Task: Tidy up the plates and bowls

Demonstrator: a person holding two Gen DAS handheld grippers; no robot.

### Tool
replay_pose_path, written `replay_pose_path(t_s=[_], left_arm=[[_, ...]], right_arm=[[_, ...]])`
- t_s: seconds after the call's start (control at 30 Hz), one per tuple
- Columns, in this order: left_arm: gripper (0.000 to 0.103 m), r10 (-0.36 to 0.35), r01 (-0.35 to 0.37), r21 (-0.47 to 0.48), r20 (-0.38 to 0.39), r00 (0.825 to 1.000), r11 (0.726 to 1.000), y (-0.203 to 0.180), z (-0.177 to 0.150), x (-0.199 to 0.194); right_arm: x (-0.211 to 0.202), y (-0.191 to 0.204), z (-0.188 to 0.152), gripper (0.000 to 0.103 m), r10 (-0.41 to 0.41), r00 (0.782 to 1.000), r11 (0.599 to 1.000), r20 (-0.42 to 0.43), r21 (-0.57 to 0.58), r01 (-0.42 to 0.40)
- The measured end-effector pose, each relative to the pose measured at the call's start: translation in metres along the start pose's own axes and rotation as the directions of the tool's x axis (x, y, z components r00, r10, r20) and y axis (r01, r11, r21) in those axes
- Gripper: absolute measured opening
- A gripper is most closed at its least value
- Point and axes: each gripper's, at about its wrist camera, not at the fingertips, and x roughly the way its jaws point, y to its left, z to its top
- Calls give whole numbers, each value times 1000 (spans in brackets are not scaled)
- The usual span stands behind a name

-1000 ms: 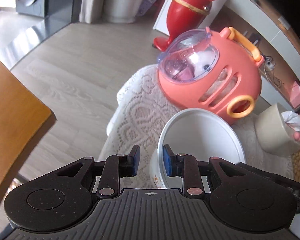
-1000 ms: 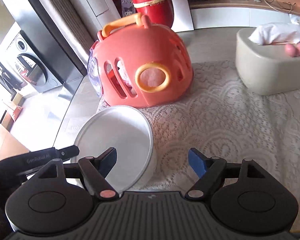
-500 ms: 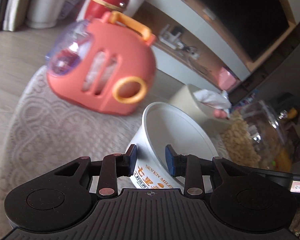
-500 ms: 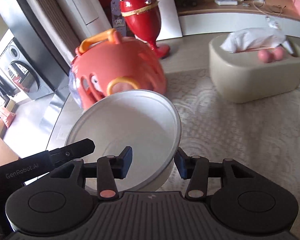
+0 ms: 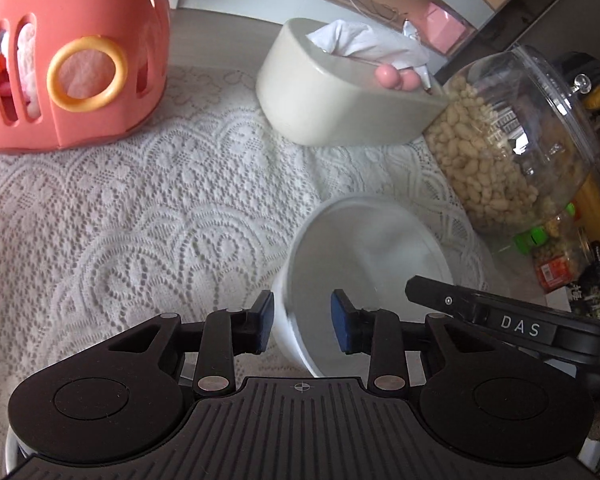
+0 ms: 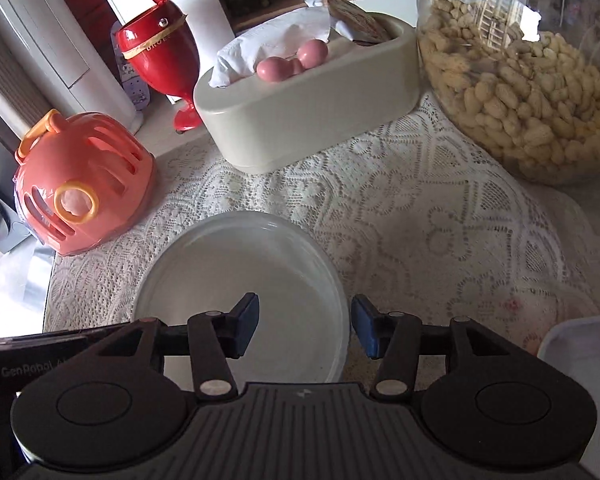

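Observation:
A white bowl (image 5: 372, 248) stands on the lace cloth in front of the peanut jar, slightly blurred. My left gripper (image 5: 302, 322) straddles its near wall. The left pad lies against the outside and the right pad stands inside, with a gap to the wall. In the right wrist view the same bowl (image 6: 240, 264) sits just ahead of my right gripper (image 6: 304, 330). Its jaws are opening: one finger is inside the bowl, the other just outside the rim, neither pressing. Each gripper's black body shows at the other view's edge.
A salmon toy carrier (image 5: 72, 60) stands at the back left. A beige tissue box (image 5: 332, 92) and a glass jar of peanuts (image 5: 512, 140) stand at the back right. A red goblet-shaped bin (image 6: 160, 52) is on the floor beyond. A white container's corner (image 6: 580, 380) shows low right.
Both grippers and the bowl have moved right across the cloth, from beside the toy carrier towards the jar. The right jaws closed in over the rim, then widened a little.

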Motion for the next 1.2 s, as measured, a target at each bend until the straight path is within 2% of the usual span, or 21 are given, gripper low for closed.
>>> replay_pose_path(t_s=[0.2, 0.27, 0.4, 0.5, 0.63, 0.77, 0.87, 0.93, 1.0, 1.07, 1.2], left_arm=[[36, -49, 48, -36, -38, 998, 998, 8, 3, 18], [36, -46, 44, -46, -42, 998, 998, 10, 4, 21], [36, -88, 86, -53, -33, 996, 995, 17, 3, 16], [35, -139, 133, -105, -60, 988, 986, 26, 4, 16], [34, -93, 85, -107, -71, 993, 991, 29, 3, 26], [34, -135, 128, -105, -61, 989, 986, 27, 2, 27], [35, -193, 193, -84, 7, 981, 978, 19, 5, -2], [36, -243, 245, -34, 65, 968, 969, 8, 4, -30], [38, -293, 293, 12, 88, 952, 956, -2, -3, -56], [40, -329, 325, 54, 68, 942, 944, -14, -14, -76], [40, -320, 319, 91, -1, 947, 944, -29, -48, -96]], right_arm=[[23, -19, -6, 51, 74, 990, 994, -117, 87, -64], [34, -18, -7, 55, 96, 985, 991, -146, 112, -80], [38, -13, -4, 55, 97, 988, 992, -117, 89, -87], [37, -17, 0, 55, 114, 989, 990, -98, 97, -104], [46, -21, -4, 55, 125, 984, 987, -131, 114, -110], [46, -22, -6, 55, 130, 983, 985, -132, 130, -113], [27, -20, -4, 55, 133, 987, 986, -89, 110, -123], [1, -18, -2, 55, 143, 989, 986, -42, 93, -139], [-30, -15, -3, 55, 153, 988, 986, 7, 70, -153], [-59, -13, -8, 55, 157, 987, 986, 40, 39, -159], [-103, -18, -31, 55, 171, 984, 985, 46, 10, -171]])
